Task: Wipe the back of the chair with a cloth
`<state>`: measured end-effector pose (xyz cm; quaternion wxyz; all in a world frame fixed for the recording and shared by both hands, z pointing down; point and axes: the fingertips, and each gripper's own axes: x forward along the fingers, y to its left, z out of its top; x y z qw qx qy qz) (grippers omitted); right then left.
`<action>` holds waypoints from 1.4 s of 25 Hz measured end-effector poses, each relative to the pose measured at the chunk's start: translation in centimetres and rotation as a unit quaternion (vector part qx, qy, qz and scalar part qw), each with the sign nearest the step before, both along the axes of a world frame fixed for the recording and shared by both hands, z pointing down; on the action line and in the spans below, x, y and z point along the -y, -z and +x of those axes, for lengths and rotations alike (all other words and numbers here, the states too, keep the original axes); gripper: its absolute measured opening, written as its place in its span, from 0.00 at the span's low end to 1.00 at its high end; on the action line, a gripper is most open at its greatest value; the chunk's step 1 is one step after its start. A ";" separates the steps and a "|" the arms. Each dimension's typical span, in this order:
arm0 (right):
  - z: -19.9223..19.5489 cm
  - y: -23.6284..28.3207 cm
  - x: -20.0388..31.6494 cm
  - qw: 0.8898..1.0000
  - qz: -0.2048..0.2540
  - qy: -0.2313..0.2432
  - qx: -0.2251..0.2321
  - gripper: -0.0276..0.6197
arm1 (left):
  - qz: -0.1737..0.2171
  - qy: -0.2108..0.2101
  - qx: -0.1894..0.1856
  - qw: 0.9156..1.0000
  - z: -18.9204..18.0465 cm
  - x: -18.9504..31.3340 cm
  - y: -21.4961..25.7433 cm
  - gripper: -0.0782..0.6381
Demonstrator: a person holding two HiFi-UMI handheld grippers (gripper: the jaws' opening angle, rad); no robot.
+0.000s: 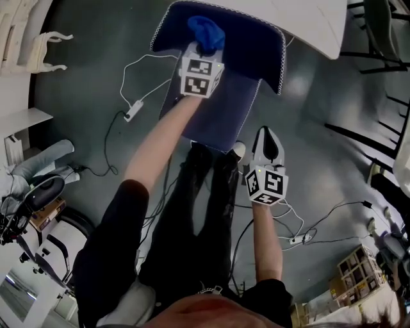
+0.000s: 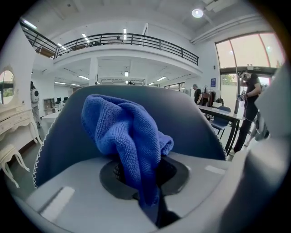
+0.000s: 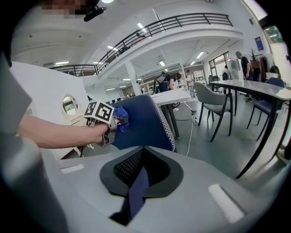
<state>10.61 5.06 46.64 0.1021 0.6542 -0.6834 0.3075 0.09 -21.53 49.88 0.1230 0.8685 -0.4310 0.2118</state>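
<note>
The blue chair stands in front of me in the head view, its curved back at the top and its seat below. My left gripper reaches over the seat, shut on a bunched blue cloth that sits against the inner face of the back. In the left gripper view the cloth bulges out of the left gripper, with the chair back just behind it. My right gripper hangs off the seat's right front corner, shut and holding nothing. The right gripper view shows the chair back from the side.
White cables and a power strip lie on the grey floor left of the chair, another strip to the right. A white table stands behind the chair. My legs are right before the seat. Tables and chairs fill the right.
</note>
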 end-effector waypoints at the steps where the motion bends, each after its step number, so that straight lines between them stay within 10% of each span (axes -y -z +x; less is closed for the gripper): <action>1: 0.1 0.0 -0.2 1.000 0.000 0.000 0.000 0.05 | 0.000 -0.005 -0.002 1.000 0.8 -0.3 0.1 0.19; 19: 3.4 -0.3 -3.4 0.999 -0.003 -0.036 -0.001 0.05 | -0.016 -0.120 -0.004 0.993 13.2 -7.4 -1.2 0.19; 25: 1.9 -1.0 -2.5 1.000 -0.006 -0.017 0.004 0.05 | 0.027 -0.115 0.006 0.993 10.7 -7.8 0.1 0.19; 35: -2.5 -1.1 -0.2 1.000 -0.003 0.021 0.010 0.05 | 0.038 0.029 0.039 0.998 -5.3 -0.3 -0.2 0.19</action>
